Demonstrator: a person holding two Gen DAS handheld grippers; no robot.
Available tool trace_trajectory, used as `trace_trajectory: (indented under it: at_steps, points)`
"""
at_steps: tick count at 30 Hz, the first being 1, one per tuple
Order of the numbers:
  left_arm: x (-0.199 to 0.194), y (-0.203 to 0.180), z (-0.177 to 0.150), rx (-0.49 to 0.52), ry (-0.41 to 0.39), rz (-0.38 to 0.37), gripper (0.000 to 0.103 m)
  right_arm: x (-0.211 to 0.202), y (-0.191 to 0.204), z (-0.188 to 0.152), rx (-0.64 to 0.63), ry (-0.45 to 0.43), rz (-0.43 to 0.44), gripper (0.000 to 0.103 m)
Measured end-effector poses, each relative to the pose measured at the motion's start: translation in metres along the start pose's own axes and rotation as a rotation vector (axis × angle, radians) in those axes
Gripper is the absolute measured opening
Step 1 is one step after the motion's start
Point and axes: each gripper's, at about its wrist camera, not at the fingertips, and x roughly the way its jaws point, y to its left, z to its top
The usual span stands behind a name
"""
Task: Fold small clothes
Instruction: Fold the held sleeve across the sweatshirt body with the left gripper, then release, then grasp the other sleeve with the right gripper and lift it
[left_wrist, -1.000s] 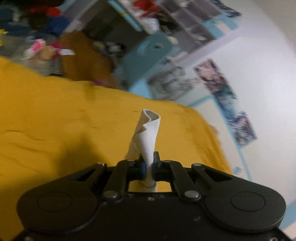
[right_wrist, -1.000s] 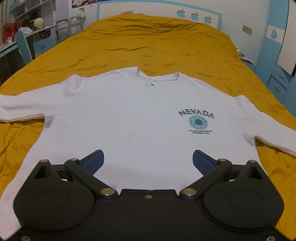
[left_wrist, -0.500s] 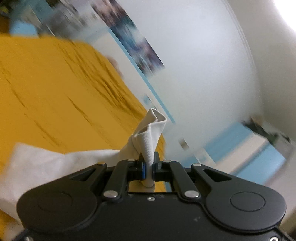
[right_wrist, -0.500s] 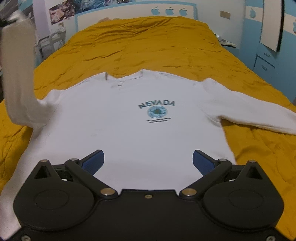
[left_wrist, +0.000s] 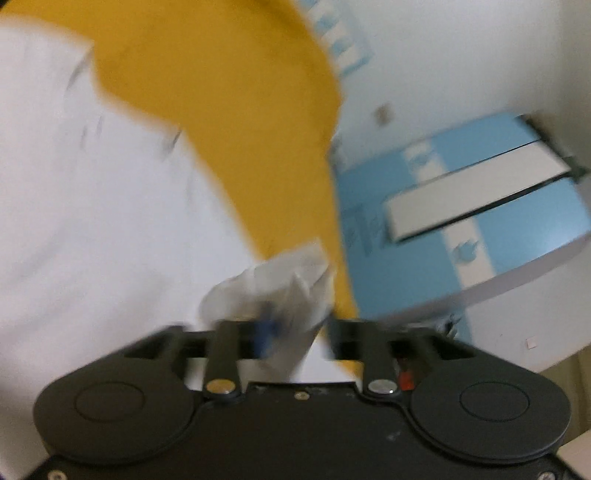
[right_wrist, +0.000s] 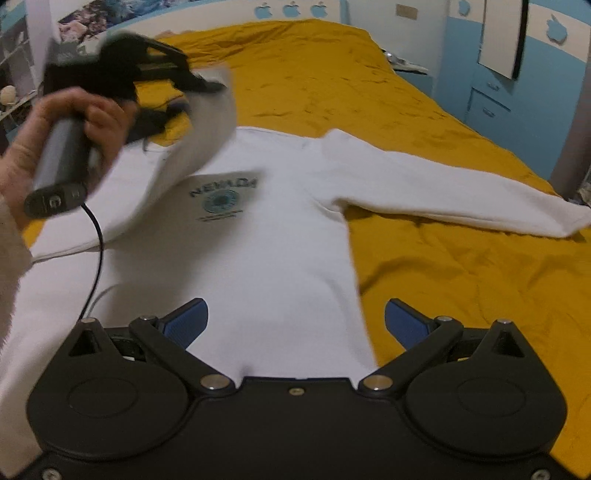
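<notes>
Sweatshirt (right_wrist: 280, 236) lies on mustard bedspread (right_wrist: 461, 258) (blue-white walls).

Shirt (right_wrist: 280, 236) lying flat on the bed (right_wrist: 461, 266), collar toward the headboard (right_wrist: 207, 14), one sleeve (right_wrist: 443, 188) extended toward the bed's right edge, the other sleeve (right_wrist: 207, 122) lifted over the chest.

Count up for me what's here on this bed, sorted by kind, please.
White sweatshirt: 1
Yellow bedspread: 1
Handheld grippers: 2. These are the left gripper, whose fingers have just been opening with the sleeve cuff between them, and the right gripper, whose fingers are open and empty.
Total: 4
</notes>
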Motion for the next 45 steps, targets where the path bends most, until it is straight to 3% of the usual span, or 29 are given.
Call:
trace_trajectory:
  at_steps: [2,6,9,12,14,16,20,22,24,25,26,30,34,36,38,39,41,45]
  points:
    - [-0.01,0.002,-0.003,0.026,0.002,-0.018,0.044,0.002,-0.004,0.001,0.001,-0.01,-0.008,0.103]
    - [-0.075,-0.004,0.019,0.204,-0.077,0.061,0.068,0.012,-0.009,0.014,0.01,-0.067,0.032,0.103]
    - [-0.129,0.006,0.029,0.343,-0.095,0.257,0.082,0.029,-0.012,0.031,0.04,-0.097,0.091,0.101]
    - [-0.171,0.03,0.027,0.439,-0.118,0.456,0.082,0.058,-0.015,0.048,0.09,-0.108,0.151,0.093]
    - [-0.188,0.052,0.025,0.414,-0.111,0.501,0.082,0.08,-0.015,0.056,0.128,-0.087,0.152,0.075]
    - [-0.199,0.073,0.021,0.369,-0.119,0.51,0.082,0.106,-0.018,0.061,0.184,-0.049,0.158,0.063]
    - [-0.2,0.101,0.01,0.334,-0.111,0.539,0.082,0.137,-0.024,0.054,0.362,0.047,0.175,0.062]
    - [-0.201,0.111,0.004,0.323,-0.089,0.552,0.083,0.147,-0.028,0.05,0.427,0.042,0.178,0.062]
    - [-0.203,0.118,-0.001,0.317,-0.075,0.563,0.083,0.151,-0.027,0.05,0.445,0.039,0.167,0.041]
    - [-0.2,0.115,0.006,0.316,-0.073,0.566,0.083,0.153,-0.027,0.053,0.444,0.046,0.155,0.01]
    - [-0.198,0.117,0.006,0.318,-0.069,0.567,0.083,0.15,-0.026,0.055,0.44,0.053,0.15,0.007]
    - [-0.192,0.113,0.011,0.335,-0.067,0.572,0.088,0.135,-0.029,0.059,0.413,0.006,0.145,0.005]
    - [-0.183,0.109,0.007,0.362,-0.055,0.608,0.088,0.153,-0.032,0.046,0.415,0.061,0.129,0.006]
    - [-0.184,0.102,0.004,0.385,-0.053,0.615,0.089,0.148,-0.035,0.044,0.4,0.034,0.152,0.016]
    - [-0.183,0.097,0.004,0.385,-0.046,0.606,0.089,0.131,-0.048,0.045,0.43,-0.013,0.167,0.048]
    - [-0.183,0.095,0.003,0.384,-0.045,0.6,0.089,0.119,-0.057,0.044,0.447,-0.049,0.165,0.053]
    - [-0.189,0.089,0.0,0.395,-0.053,0.59,0.09,0.097,-0.085,0.044,0.469,-0.1,0.127,0.055]
    - [-0.205,0.074,-0.009,0.41,-0.099,0.577,0.102,0.06,-0.163,0.042,0.508,-0.173,-0.021,0.056]
